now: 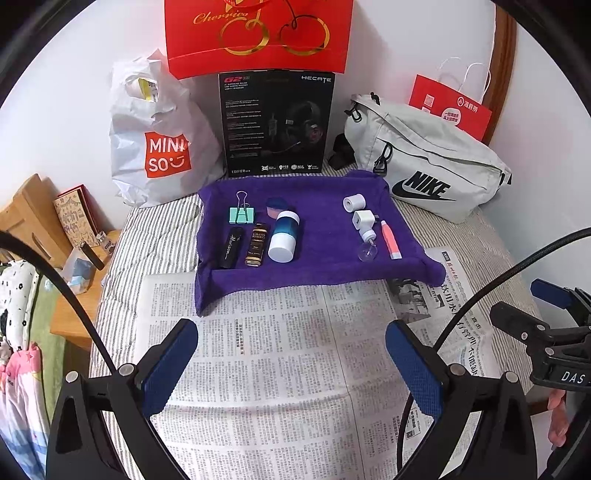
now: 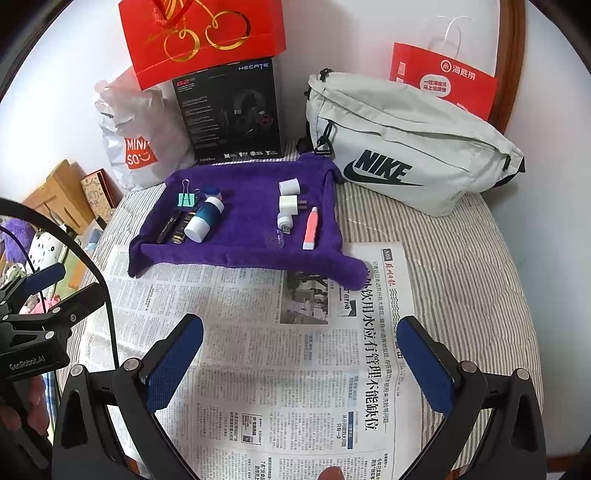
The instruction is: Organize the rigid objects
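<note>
A purple towel (image 1: pixel 325 236) (image 2: pixel 247 229) lies on the bed and bears small objects. On its left are a green binder clip (image 1: pixel 242 214), a black tube (image 1: pixel 231 247), a gold-black box (image 1: pixel 256 243), a blue-white bottle (image 1: pixel 283 236) (image 2: pixel 204 219) and a small pink-blue jar (image 1: pixel 275 206). On its right are a white roll (image 1: pixel 354 202), a white plug (image 1: pixel 364 219) (image 2: pixel 289 204), a small white cap piece (image 1: pixel 368 236) and a pink-white pen (image 1: pixel 389 240) (image 2: pixel 310 227). My left gripper (image 1: pixel 291 354) and right gripper (image 2: pixel 301 354) are open and empty above the newspaper (image 1: pixel 266 369), short of the towel.
Behind the towel stand a Miniso bag (image 1: pixel 159 147), a black headset box (image 1: pixel 275 122), a red gift bag (image 1: pixel 258 33), a grey Nike bag (image 1: pixel 424 162) and a red paper bag (image 1: pixel 450 107). A wooden side table (image 1: pixel 74 258) is at the left.
</note>
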The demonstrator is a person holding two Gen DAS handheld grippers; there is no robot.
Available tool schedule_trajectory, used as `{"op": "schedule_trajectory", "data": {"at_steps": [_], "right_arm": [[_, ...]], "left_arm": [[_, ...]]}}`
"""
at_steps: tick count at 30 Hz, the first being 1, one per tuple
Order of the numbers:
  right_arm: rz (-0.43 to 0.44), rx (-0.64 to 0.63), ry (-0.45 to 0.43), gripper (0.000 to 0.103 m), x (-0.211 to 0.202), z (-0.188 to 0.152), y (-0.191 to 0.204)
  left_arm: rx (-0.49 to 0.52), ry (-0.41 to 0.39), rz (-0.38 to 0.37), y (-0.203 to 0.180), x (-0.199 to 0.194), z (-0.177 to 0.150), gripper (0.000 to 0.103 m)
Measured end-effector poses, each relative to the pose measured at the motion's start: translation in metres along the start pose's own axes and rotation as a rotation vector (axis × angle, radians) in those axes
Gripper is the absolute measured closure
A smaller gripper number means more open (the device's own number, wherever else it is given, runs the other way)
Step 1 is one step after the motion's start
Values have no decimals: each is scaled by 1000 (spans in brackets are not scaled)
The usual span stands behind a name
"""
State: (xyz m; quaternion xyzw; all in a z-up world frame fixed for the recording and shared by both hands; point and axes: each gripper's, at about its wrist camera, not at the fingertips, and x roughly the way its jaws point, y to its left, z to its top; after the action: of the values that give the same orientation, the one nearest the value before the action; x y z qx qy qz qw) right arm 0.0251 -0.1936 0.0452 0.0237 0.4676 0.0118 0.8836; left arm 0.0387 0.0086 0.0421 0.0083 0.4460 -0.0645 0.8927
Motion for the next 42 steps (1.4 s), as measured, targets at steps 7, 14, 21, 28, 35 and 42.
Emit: {"op": "schedule_trajectory", "data": {"at_steps": [7,14,21,28,35,42], "right_arm": [[0,-1,-1,0,0,0,-1],[3,-1,-7,0,-3,0,-1],[5,-1,-7,0,-5,-1,0],[6,-3,-7,0,-6,-2,1],[6,-2,-6,0,-6,-2,1],[3,-5,0,0,-5,-3,1]], "left_arm": [[-1,-1,0,-1,-1,0,0],[4,-1,-1,-1,-1,0,0],[11,-4,5,1,-5,0,0],[11,-3,6,0,-6,0,0],[20,-12,-9,-1,-9,0,0],[24,-8,-7,-1,-8,-1,0]]}}
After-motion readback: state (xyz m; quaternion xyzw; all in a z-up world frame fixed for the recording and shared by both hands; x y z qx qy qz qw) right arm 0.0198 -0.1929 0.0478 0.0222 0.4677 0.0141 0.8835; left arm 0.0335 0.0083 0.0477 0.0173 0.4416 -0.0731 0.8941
